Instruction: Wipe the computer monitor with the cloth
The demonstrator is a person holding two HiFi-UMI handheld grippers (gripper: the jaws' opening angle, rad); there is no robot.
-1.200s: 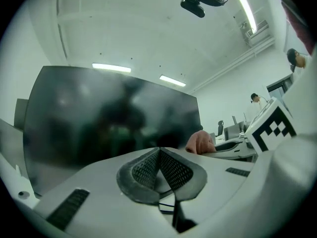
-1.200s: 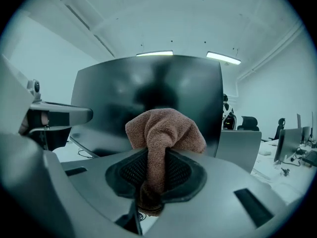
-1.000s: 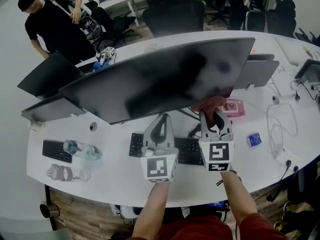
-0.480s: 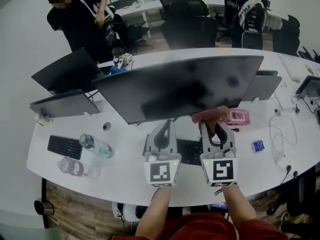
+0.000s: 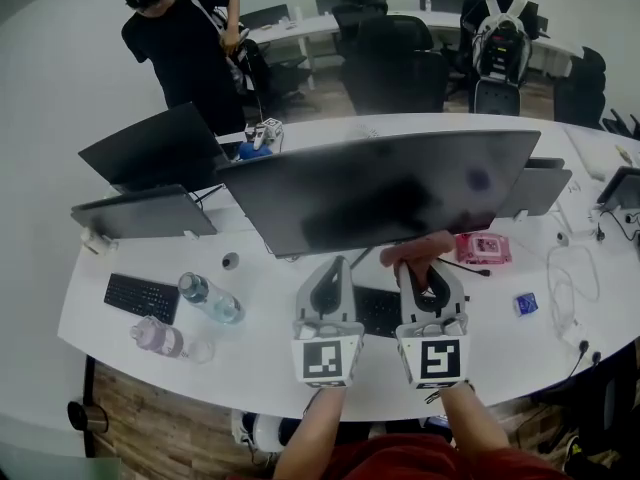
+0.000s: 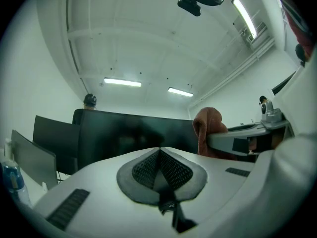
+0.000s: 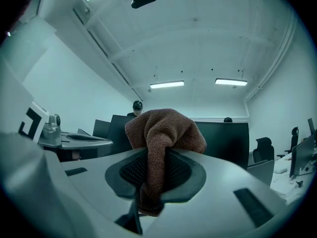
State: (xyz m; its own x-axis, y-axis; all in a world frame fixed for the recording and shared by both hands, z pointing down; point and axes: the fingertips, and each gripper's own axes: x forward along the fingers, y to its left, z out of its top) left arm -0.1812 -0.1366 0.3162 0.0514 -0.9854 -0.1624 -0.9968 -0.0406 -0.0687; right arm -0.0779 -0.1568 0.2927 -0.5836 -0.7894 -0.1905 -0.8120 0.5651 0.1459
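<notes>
Brown cloth (image 5: 420,251) was bunched up in the right gripper (image 5: 428,268). In the right gripper view its fingers (image 7: 185,170) were clenched on the cloth (image 7: 163,133), and a lump of it stuck up above them. The cloth was close under the bottom edge of the big dark monitor (image 5: 380,188), toward the monitor's right end. I could not tell if it touched the screen.

The left gripper (image 5: 328,273) was just beside the right one, also under the monitor's bottom edge. In the left gripper view its fingers (image 6: 173,170) were pressed together with nothing between them.

Both grippers were over the front middle of the white bench (image 5: 250,358), above a black keyboard (image 5: 375,308). Another keyboard (image 5: 140,296) and two water bottles (image 5: 210,298) lay near the bench's left end. A pink packet (image 5: 483,247) sat under the monitor's right end, and a small blue thing (image 5: 525,304) lay nearer the front edge. A person in black (image 5: 180,43) stood behind the bench's back edge.
</notes>
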